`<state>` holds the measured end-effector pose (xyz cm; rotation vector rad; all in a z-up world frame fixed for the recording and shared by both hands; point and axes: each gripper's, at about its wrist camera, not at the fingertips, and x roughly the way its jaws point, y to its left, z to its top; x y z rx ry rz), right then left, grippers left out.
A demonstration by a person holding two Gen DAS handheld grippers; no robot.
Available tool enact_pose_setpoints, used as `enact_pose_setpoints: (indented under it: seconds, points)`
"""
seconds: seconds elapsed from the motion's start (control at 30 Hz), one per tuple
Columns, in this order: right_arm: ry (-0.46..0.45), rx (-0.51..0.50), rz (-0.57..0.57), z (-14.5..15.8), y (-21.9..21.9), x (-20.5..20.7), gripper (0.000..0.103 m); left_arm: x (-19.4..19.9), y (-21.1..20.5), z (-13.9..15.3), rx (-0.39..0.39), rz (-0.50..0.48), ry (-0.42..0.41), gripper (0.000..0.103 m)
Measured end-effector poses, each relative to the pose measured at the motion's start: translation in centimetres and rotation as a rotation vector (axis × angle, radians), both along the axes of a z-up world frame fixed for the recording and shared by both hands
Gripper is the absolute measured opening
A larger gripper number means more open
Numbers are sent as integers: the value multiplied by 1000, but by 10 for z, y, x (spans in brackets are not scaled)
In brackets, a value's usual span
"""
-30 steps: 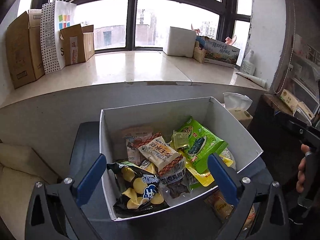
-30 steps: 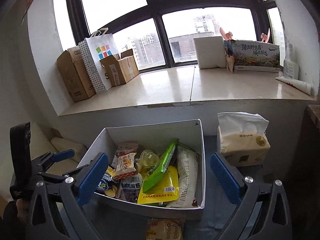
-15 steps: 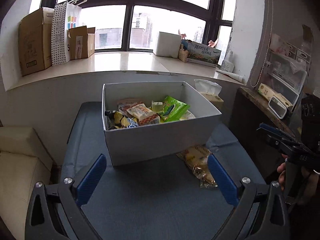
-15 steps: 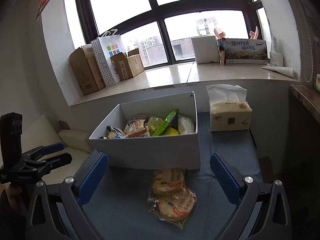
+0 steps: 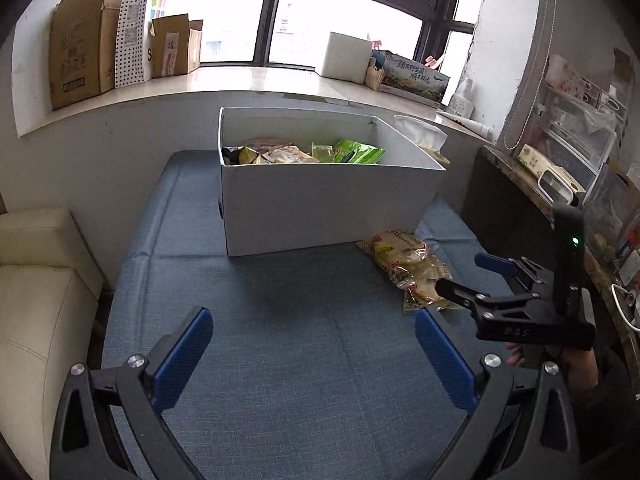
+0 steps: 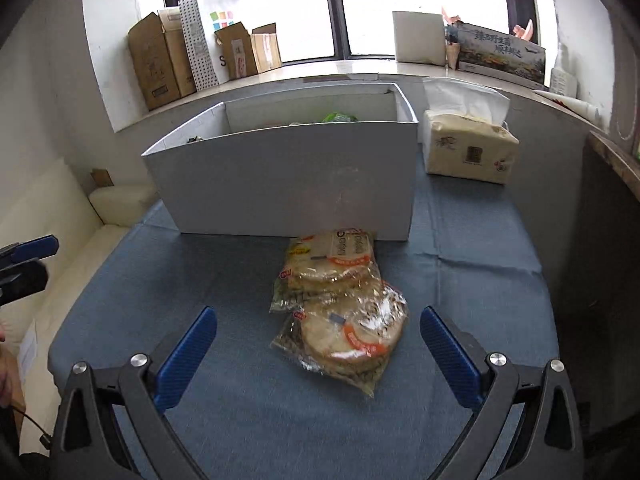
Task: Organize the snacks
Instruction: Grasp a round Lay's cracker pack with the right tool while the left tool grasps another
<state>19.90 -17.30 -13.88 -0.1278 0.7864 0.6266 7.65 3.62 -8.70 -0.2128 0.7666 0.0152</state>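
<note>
Two clear cracker packs [image 6: 340,300] lie on the blue cloth worktop [image 6: 240,420], one overlapping the other; the far pack's end touches or nearly touches the front wall of the white box [image 6: 288,176]. Round pale crackers with orange-red label bands show through the wrap. From the left wrist view the same packs [image 5: 408,266] sit by the box's right front corner. White box [image 5: 320,204] is open-topped, with assorted snack bags inside [image 5: 304,154], green, yellow and tan wrappers showing just above the rim. Right gripper [image 6: 318,354] released, blue pads wide apart, the nearer pack lying between and just ahead of them, no contact. Left gripper [image 5: 314,358] also released, jaws spread over bare cloth, well apart from the packs. Tissue pack [image 6: 468,148] stands to the right of the box, just beside it. Behind, a windowsill [image 5: 248,80] with cardboard boxes [image 5: 80,64] and a dotted paper bag [image 5: 136,28]. Cream cushions [image 5: 36,288] to the left of the worktop.
</note>
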Motion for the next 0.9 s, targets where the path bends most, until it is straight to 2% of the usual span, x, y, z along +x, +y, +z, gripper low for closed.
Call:
enact_pose_setpoints:
  seconds: [0.3,0.7,0.73,0.8,0.9]
  points:
    - [63,-131,19,-25,62,61,103,2,-8,-10,1,-24,20,103]
    - [78,-204,13,-38,74,69,102,1,-4,-11,-12,-11,24,103]
    - [79,-207,11,-39,73,69,100,1,-4,-11,-9,-9,24,103]
    - [80,-231,9,-43,74,67,78,2,-5,-11,-4,-11,25,103]
    - [78,-235,7,-43,73,64,77,2,-6,-12,1,-11,28,103]
